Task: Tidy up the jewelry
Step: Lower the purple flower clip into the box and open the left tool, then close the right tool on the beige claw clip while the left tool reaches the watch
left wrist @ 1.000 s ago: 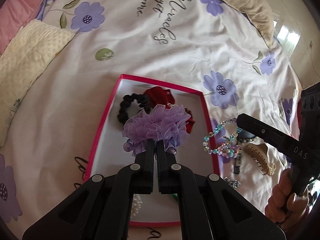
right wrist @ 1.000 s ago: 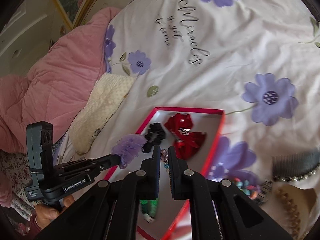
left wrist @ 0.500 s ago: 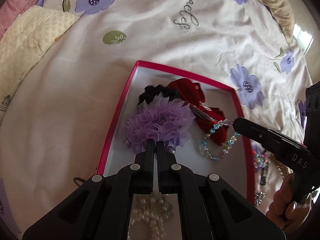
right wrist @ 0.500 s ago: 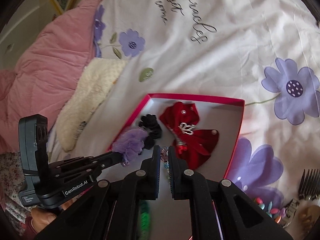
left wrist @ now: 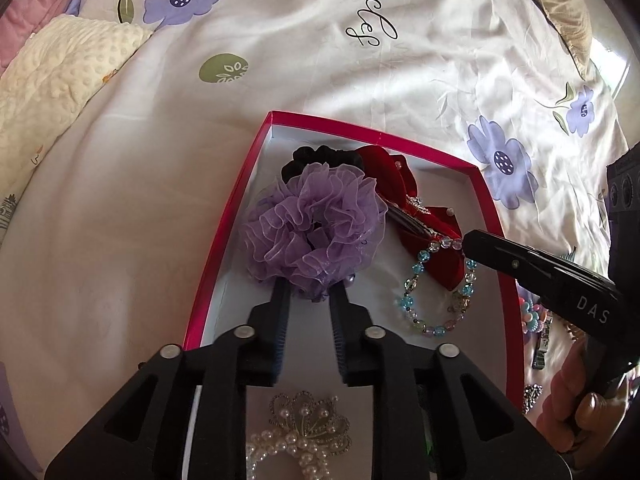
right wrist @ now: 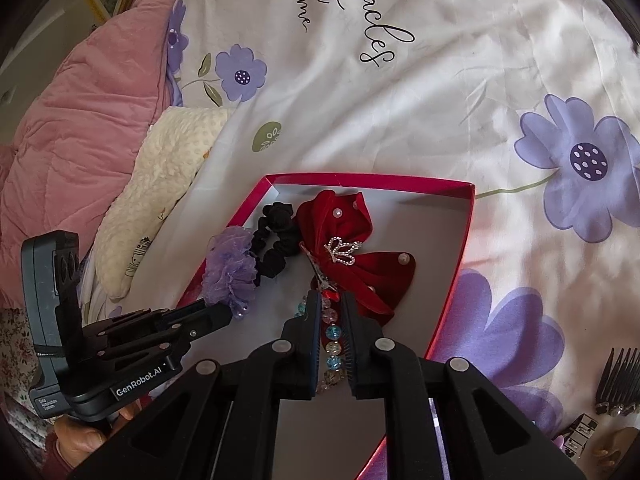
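Our left gripper (left wrist: 308, 292) is spread open, the purple scrunchie (left wrist: 316, 228) lying at its twelve o'clock in the red box (left wrist: 224, 240). Our right gripper (right wrist: 331, 304) is parted around the bead bracelet (left wrist: 436, 284) at the box's three o'clock.

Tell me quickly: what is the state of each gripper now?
Left gripper: open, purple scrunchie just between its tips.
Right gripper: open, beaded bracelet between its fingers.
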### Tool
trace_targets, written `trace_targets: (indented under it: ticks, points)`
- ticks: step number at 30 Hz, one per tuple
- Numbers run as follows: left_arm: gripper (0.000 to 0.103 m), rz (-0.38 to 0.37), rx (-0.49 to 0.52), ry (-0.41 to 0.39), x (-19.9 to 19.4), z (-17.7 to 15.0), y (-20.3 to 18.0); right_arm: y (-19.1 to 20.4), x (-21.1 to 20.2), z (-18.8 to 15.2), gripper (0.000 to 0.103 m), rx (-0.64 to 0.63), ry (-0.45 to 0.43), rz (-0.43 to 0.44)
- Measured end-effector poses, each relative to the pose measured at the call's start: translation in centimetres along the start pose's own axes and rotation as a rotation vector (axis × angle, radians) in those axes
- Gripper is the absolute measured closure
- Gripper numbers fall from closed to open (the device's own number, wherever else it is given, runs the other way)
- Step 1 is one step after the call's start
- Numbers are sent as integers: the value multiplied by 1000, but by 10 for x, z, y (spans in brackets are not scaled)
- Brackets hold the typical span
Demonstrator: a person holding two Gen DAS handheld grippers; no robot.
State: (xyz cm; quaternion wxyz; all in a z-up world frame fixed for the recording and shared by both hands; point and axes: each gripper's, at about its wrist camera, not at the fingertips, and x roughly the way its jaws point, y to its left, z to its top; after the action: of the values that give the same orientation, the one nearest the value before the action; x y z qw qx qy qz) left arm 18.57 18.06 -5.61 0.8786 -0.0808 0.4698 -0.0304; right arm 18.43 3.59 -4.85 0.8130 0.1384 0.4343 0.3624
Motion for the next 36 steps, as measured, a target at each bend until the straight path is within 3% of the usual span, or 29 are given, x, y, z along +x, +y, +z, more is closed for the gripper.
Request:
trace_targets:
  ticks: [4, 6, 8, 12, 19, 21, 26, 36]
  points:
    - [67, 8, -5, -2, -4, -1, 0, 2, -2, 0, 88, -5, 0, 2]
    - [57, 13, -8, -5, -8, -2, 1, 3, -4, 0, 77, -2, -2, 5]
    - [55, 8, -8, -12, -13, -3, 1, 3, -8, 0, 67, 0, -10, 11]
    - [41, 11, -21, -29, -26, -6, 1, 5, -21, -4, 62, -6, -23, -3]
    - [36, -2, -47, -50, -48, -19, -4, -3, -62, -24, 45, -21, -47, -114]
    - [35, -9, -52, -53, -54, -23, -7, -7, -73, -31, 36, -23, -57, -152]
    - [33, -22, -53, -48, -62, -36, -20, -22, -103, -50, 35, -13, -71, -225]
    - [33, -85, -24, -25, -77, -61, -58, -64, -164, -97, 35, 75, -91, -285]
